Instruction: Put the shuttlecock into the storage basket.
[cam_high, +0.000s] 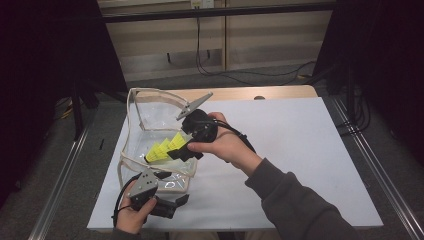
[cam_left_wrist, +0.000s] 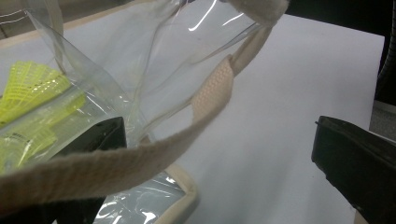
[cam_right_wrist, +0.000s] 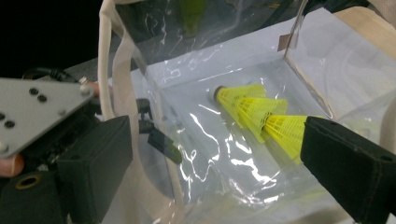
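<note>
The yellow shuttlecocks (cam_right_wrist: 254, 112), nested one inside another into a short stack, lie inside the clear bag (cam_high: 150, 122) that stands near the left edge of the desk (cam_high: 300, 150), toward its front corner. By their look they are featherlight and springy: the mesh skirts would crush or splay under a hard pinch, while the cork end at the far tip is the firm part; I judge the best hold is a gentle one across the skirt close to the nose, or on the stack as a whole. The bag itself is thin, slick, floppy plastic that gives no support, and only its cream webbing strap (cam_left_wrist: 140, 161) offers a sure grip. The right tongs (cam_high: 182, 151) reach into the bag's mouth with the jaws spread wide, one jaw just beside the rearmost skirt, nothing clamped. The left tongs (cam_high: 175, 203) sit at the bag's near corner close to the desk's front edge, also released, the strap draped across in front of one jaw. The right gripper view shows the stack's order, its cork nose and the glossy creases of the bag floor, which the high view reduces to a yellow patch; the left gripper view shows the strap's weave; the high view alone gives the bag's place on the desk.
</note>
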